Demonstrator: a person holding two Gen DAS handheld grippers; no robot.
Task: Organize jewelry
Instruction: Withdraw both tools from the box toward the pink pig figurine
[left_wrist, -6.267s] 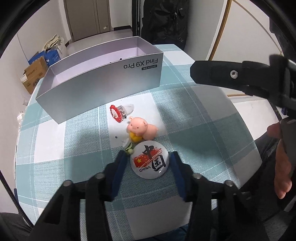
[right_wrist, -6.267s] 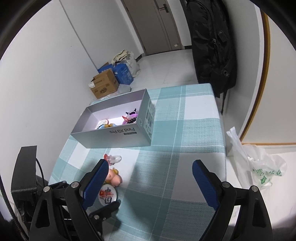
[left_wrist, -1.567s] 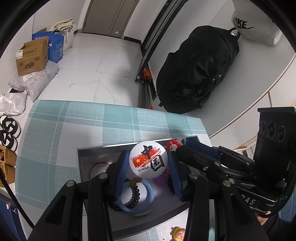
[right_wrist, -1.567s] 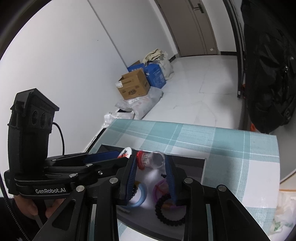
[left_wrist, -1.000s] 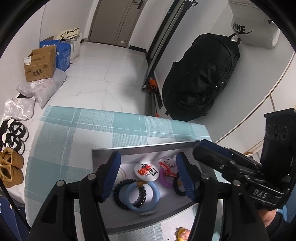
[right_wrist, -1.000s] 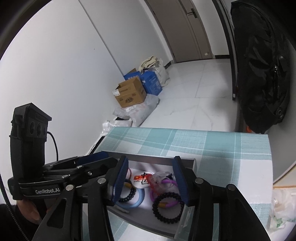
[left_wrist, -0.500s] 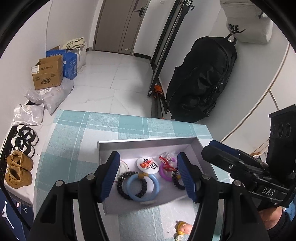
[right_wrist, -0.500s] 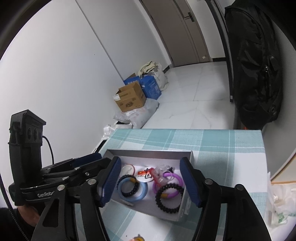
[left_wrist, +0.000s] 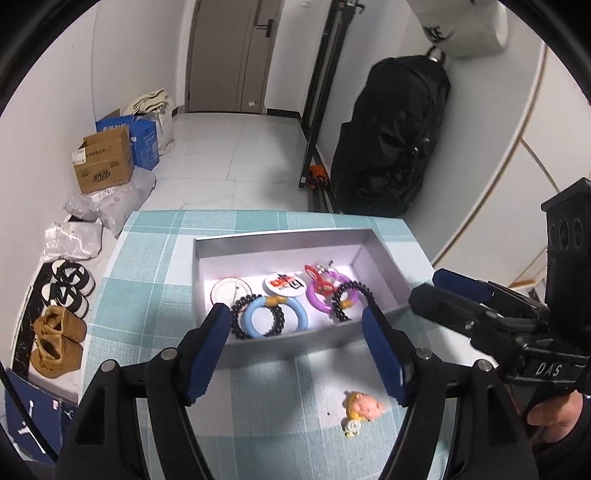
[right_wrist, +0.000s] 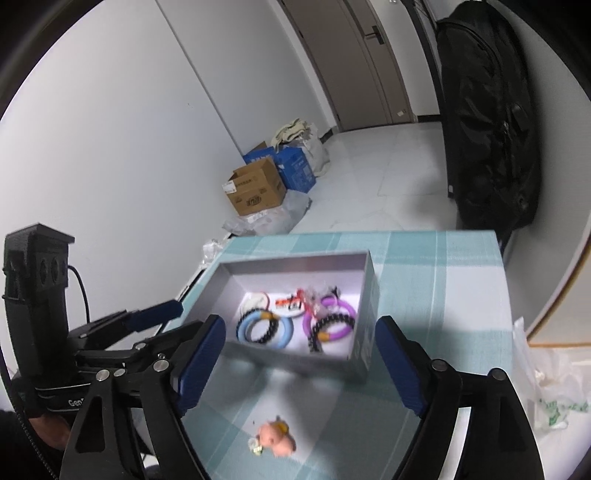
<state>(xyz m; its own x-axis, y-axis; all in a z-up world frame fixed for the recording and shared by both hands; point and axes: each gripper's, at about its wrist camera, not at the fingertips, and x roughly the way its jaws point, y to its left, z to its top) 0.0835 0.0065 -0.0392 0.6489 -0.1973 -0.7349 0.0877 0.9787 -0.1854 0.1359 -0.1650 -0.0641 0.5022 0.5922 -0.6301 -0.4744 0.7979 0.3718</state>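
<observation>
A grey open box (left_wrist: 280, 347) (right_wrist: 364, 354) stands on the checked table. In it lie a round China badge (left_wrist: 283, 285), a red-and-clear charm (left_wrist: 318, 275), a blue ring (left_wrist: 275, 322), a purple ring (left_wrist: 327, 295) and black bead bracelets (left_wrist: 349, 299). A pink pig charm (left_wrist: 364, 406) (right_wrist: 277, 441) lies on the cloth in front of the box. My left gripper (left_wrist: 295, 352) is open and empty above the box's near wall. My right gripper (right_wrist: 299, 363) is open and empty, also over the near wall.
The table's teal-and-white cloth (left_wrist: 155, 295) ends at edges left and right. On the floor are cardboard boxes (left_wrist: 103, 164), shoes (left_wrist: 55, 343) and a black backpack (left_wrist: 388, 147). A plastic bag (right_wrist: 550, 387) lies at the right.
Both grippers dropped their pieces, the badge and the red charm, into the box, opened, and pulled back and up. The pig charm has come into view.
</observation>
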